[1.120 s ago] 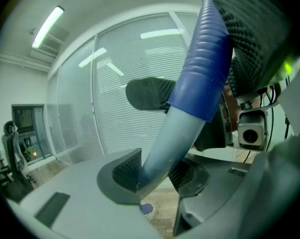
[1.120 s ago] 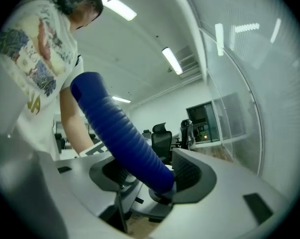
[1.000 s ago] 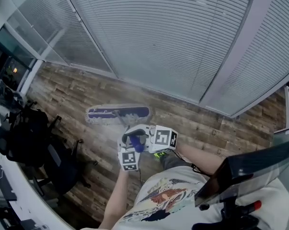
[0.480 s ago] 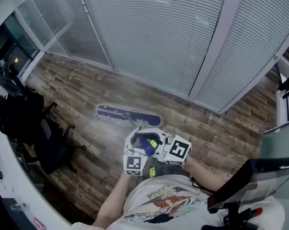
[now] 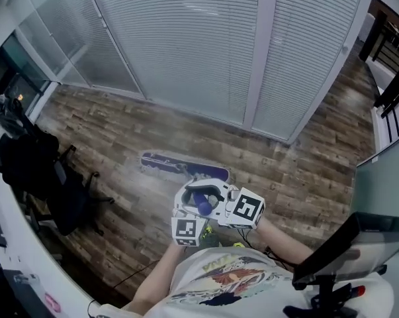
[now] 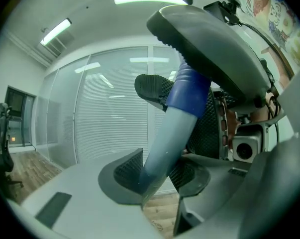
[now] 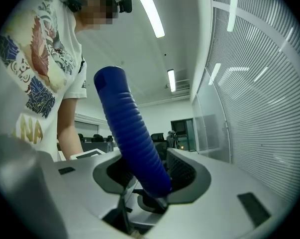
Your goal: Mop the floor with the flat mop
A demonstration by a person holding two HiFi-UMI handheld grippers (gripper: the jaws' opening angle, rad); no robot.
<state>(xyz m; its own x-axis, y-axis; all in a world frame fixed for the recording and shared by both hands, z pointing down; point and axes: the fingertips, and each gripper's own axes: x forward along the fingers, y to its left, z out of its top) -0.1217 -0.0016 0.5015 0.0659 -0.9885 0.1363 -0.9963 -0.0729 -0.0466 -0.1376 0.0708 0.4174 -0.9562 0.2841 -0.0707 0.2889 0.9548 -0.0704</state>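
Our left gripper point(image 6: 159, 176): jaws clamped on pale blue-grey mop pole point(image 6: 169, 133) | right gripper point(image 7: 150, 178): jaws closing on dark-blue ribbed grip point(image 7: 132, 128) | purple flat mop head point(image 5: 184, 166) on wood-plank floor point(image 5: 106, 131)

Slatted blinds point(image 5: 186, 45) cover the glass wall. A black office chair point(image 5: 65, 201) stands at the left. A monitor point(image 5: 381, 191) stands at the right.

Floor point(image 5: 120, 131): wood-grain planks, grey-brown, matt, worn look.
Mop head point(image 5: 179, 165): purple cloth, pale fuzzy fringe.
Mop handle point(image 7: 132, 138): deep blue ribbed grip, rubbery, slight sheen; lower shaft pale, smooth, satin.
Left claw point(image 6: 157, 176): grey matt plastic shells, dark cross-hatched pads point(image 6: 127, 171).
Wall point(image 5: 186, 38): glossy glass over white slatted blinds.
T-shirt point(image 7: 35, 73): white cloth, colour print.
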